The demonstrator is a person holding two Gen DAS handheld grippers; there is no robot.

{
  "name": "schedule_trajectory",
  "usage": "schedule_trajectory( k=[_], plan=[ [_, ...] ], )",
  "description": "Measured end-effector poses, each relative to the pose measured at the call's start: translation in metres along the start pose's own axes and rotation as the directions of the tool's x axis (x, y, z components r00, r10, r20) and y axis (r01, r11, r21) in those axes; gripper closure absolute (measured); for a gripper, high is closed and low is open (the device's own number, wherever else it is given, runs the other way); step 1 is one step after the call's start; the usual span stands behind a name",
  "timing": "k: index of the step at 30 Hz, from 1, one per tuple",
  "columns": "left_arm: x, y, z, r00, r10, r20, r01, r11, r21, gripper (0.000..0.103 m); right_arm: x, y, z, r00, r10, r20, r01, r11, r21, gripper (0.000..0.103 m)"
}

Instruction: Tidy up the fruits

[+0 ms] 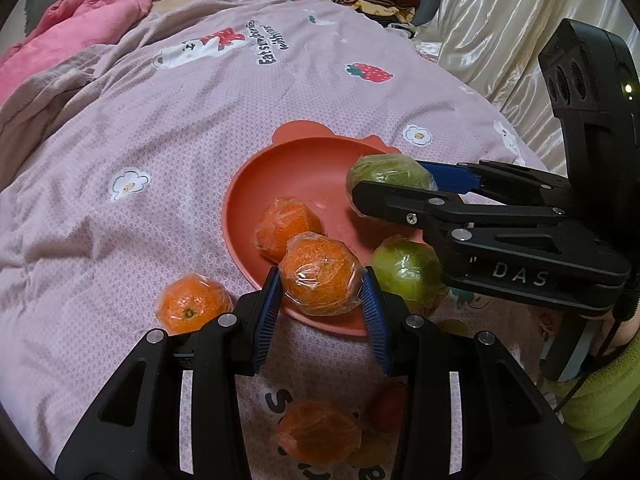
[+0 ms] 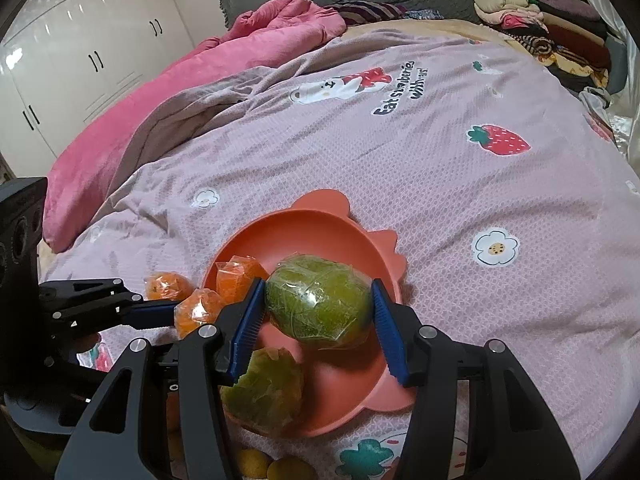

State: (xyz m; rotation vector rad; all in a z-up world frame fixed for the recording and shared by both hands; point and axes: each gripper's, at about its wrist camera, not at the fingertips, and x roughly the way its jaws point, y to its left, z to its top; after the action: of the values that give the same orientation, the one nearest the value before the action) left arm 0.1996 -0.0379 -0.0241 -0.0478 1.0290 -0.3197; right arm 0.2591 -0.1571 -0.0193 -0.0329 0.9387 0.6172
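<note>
Item: fruit sorting on the bed (image 1: 120, 220), taken from my remote station.

- Orange bowl (image 1: 304, 168): sits on the quilt. I count one wrapped orange (image 1: 286, 226) resting inside it.
- Left gripper (image 1: 320, 300): clenched on a second wrapped orange (image 1: 318, 278), held at the bowl's near rim.
- Right gripper (image 2: 320, 312): grasping a wrapped green fruit (image 2: 318, 300), both pads against the film, poised over the bowl.
- Second green fruit (image 2: 266, 390): at the bowl's near edge; whether it is fully inside I cannot tell.
- Loose orange (image 1: 192, 306): on the quilt just beside the bowl, not yet collected.
- Further fruit, blurred, lies close beneath the left gripper.

Progress, as I judge it: underway, roughly the middle. One piece stowed, two in hand awaiting release, the loose pieces left.
</note>
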Motion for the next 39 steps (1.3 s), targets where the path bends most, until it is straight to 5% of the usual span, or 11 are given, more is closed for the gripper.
schedule_trajectory(
  k=[39],
  plan=[
    [-0.002,0.000,0.000,1.000,0.006,0.012,-0.006,1.000,0.000,0.068,-0.013,-0.007,-0.001,0.999,-0.013,0.035,0.011,0.999,0.043,0.051]
  ],
)
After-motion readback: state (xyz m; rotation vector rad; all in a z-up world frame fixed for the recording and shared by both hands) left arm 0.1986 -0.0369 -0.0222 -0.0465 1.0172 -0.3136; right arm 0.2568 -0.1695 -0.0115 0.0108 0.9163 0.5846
